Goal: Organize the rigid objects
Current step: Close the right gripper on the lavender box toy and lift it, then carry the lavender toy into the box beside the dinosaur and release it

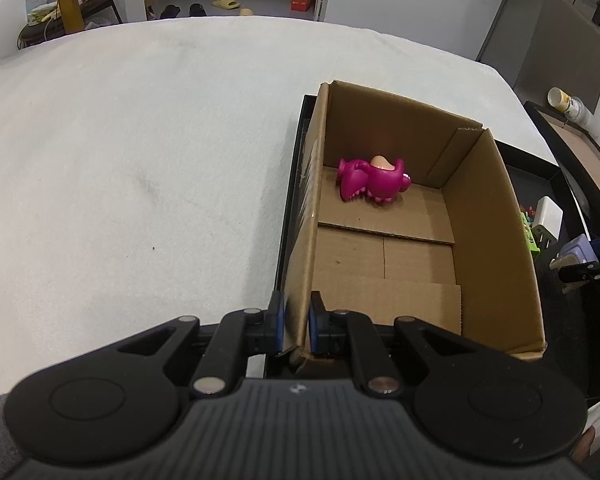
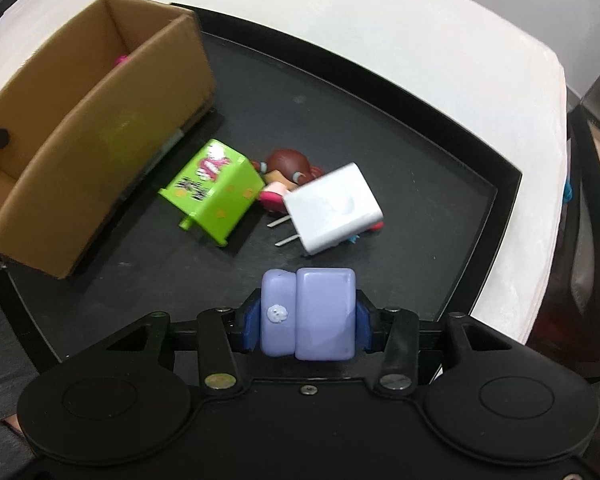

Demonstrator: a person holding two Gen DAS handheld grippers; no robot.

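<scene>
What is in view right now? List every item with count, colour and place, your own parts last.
Open brown cardboard box: one, on the black tray's left part.
Magenta plastic toy figure: one, lying inside the box at its far end.
Flat black tray: one, on the white cloth.
White cloth-covered table: one, under everything.
Green plastic toy box: one, tipped over on the tray beside the cardboard box.
Brown-haired doll figure: one, lying behind the charger.
White plug-in charger: one, prongs pointing left.
Lavender rounded plastic block: one, in the right hand-held gripper.
Left hand-held gripper: black, clamped on the box's near wall.
Right hand-held gripper: black, closed on the block.
</scene>
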